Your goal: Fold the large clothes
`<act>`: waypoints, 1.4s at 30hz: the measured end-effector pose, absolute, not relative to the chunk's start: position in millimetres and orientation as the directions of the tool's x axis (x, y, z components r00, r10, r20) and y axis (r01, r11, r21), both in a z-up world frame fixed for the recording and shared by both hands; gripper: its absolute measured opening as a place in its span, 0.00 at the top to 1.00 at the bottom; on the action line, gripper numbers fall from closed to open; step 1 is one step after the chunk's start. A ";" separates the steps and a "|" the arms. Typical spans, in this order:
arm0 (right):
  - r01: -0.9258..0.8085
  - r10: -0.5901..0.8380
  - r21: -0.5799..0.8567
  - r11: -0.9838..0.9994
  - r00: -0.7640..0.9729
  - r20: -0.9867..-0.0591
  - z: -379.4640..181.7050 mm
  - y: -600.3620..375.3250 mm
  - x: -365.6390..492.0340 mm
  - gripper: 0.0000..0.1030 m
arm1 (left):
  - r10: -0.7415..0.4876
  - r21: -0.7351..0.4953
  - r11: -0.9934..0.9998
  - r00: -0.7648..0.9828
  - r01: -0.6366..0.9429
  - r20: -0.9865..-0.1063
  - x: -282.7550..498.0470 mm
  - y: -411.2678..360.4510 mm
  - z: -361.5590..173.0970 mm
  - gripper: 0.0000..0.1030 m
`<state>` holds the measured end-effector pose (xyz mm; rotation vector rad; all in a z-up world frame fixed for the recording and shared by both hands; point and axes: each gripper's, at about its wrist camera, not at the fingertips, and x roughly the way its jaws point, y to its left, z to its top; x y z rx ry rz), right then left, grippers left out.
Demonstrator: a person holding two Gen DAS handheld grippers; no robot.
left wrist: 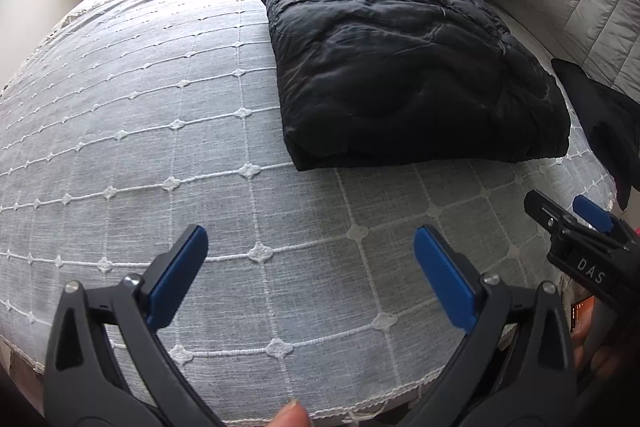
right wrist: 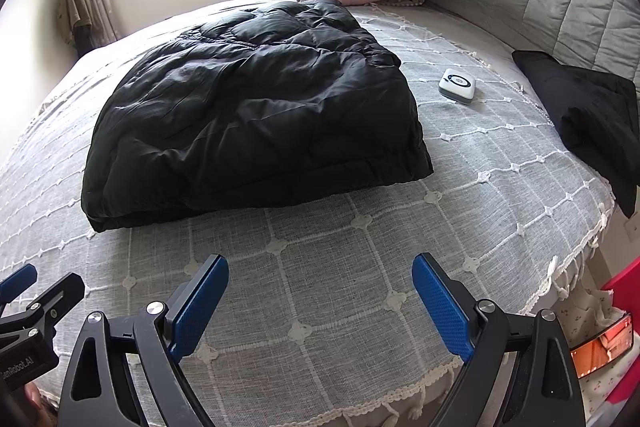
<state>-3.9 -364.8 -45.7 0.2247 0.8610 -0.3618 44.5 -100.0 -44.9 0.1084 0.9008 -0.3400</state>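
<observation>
While both grippers hover over the bed (left wrist: pixel 120 147), the folded black jacket (left wrist: pixel 400 67) lies well beyond them.
Left gripper (left wrist: pixel 310 267) and right gripper (right wrist: pixel 320 301): fingers wide apart, holding nothing.

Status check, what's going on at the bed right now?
Left gripper open, empty. Right gripper open, empty. Black padded garment lies folded on bedspread. Nothing in the way.

Ahead of us: bare bedspread (right wrist: pixel 320 307) before the folded black jacket (right wrist: pixel 256 115); small white device (right wrist: pixel 457 85) beside its right edge.
</observation>
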 end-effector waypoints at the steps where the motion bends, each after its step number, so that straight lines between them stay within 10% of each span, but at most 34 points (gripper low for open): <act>1: 0.398 -0.219 0.047 0.916 0.596 -0.772 -45.6 -365.0 -4.0 0.09 | -0.244 -0.049 0.941 0.571 0.334 -0.784 44.4 -100.4 -44.8 0.01; 42: 0.390 -0.218 0.052 0.919 0.615 -0.757 -42.9 -366.3 -1.3 0.09 | -0.278 -0.106 0.938 0.531 0.331 -0.800 54.8 -93.5 -51.8 0.01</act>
